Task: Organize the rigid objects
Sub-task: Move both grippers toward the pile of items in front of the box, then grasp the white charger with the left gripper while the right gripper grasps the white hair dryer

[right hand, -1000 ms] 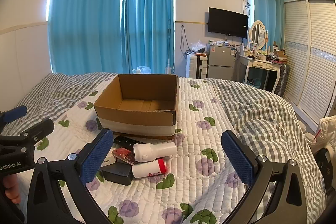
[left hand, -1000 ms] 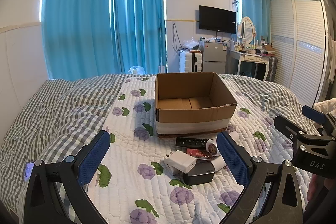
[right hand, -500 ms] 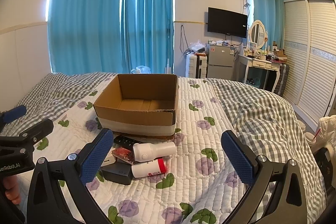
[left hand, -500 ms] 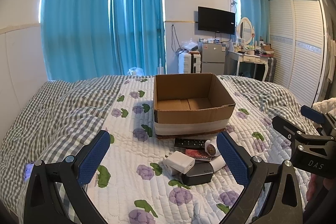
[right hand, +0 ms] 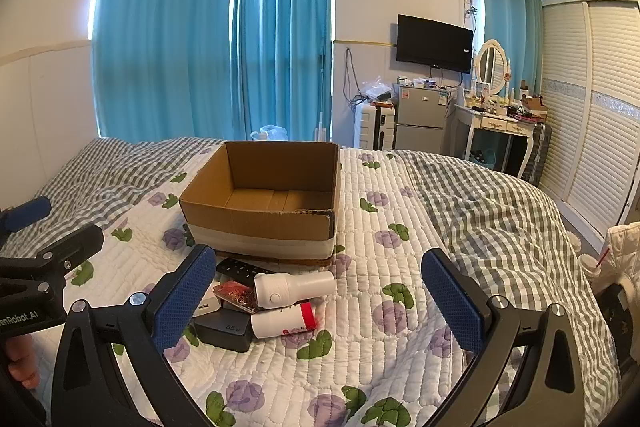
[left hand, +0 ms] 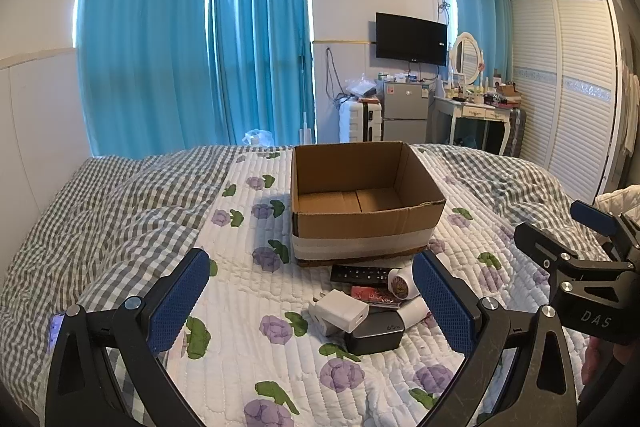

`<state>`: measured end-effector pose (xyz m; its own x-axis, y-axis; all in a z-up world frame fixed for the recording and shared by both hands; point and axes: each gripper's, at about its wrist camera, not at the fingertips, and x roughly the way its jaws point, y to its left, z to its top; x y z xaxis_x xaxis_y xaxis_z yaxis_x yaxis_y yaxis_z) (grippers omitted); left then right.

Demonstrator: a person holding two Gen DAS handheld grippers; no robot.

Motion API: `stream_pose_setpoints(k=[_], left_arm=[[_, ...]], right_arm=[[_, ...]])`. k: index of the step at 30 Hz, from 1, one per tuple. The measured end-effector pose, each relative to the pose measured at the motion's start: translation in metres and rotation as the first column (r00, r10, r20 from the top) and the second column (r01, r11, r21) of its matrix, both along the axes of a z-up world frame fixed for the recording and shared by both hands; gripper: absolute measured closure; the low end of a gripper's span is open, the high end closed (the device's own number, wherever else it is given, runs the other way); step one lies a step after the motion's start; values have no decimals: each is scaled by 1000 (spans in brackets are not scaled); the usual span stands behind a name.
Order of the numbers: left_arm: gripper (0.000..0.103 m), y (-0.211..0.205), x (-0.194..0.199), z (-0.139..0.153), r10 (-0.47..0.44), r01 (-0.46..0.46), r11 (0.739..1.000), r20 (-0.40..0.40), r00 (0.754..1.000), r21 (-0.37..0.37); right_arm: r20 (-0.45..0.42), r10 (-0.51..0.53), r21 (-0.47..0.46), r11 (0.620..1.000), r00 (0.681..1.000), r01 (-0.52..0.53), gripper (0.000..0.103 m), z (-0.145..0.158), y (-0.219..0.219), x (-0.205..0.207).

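An open, empty cardboard box stands on the quilted bed. In front of it lies a pile: a black remote, a white charger, a black 65 W power brick, a small red packet, a white cylinder device and a white bottle with a red cap. My left gripper is open and empty, above and short of the pile. My right gripper is open and empty, the pile near its left finger.
The bed has a white floral quilt and grey checked blankets at both sides. Beyond the bed are blue curtains, a small fridge, a dressing table and a white wardrobe at right. The right gripper shows in the left wrist view.
The left wrist view has tilted up slightly, so the box and pile sit a little lower in frame. The right gripper is nearly still. Both stay open.
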<state>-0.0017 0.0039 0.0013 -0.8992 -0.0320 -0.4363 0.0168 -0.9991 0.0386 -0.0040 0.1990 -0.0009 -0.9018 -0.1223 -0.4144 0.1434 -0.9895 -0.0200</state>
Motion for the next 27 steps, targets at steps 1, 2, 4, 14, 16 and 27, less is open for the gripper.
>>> stream_pose_setpoints(k=[1,2,4,14,16,27], left_arm=[[0,0,1,3,0,0,1000,-5,1000,0],[0,1,2,5,1,-1,1000,-8,1000,-2],[0,2,3,9,1,-1,1000,-14,1000,-4],[0,7,-26,17,25,-23,999,40,999,-45],[0,8,-39,5,37,-31,998,93,995,-63],[1,13,-124,-104,76,-47,996,453,888,-74]], right_arm=[[-1,-1,-1,1000,1000,1,0,1,0,0],[3,0,-7,1000,1000,0,0,3,1,1],[16,0,-29,1000,1000,0,0,7,3,0],[71,10,31,999,997,-13,0,21,0,-28],[95,15,68,997,995,-21,0,13,-4,-44],[313,12,96,994,950,-44,0,-75,-3,-113]])
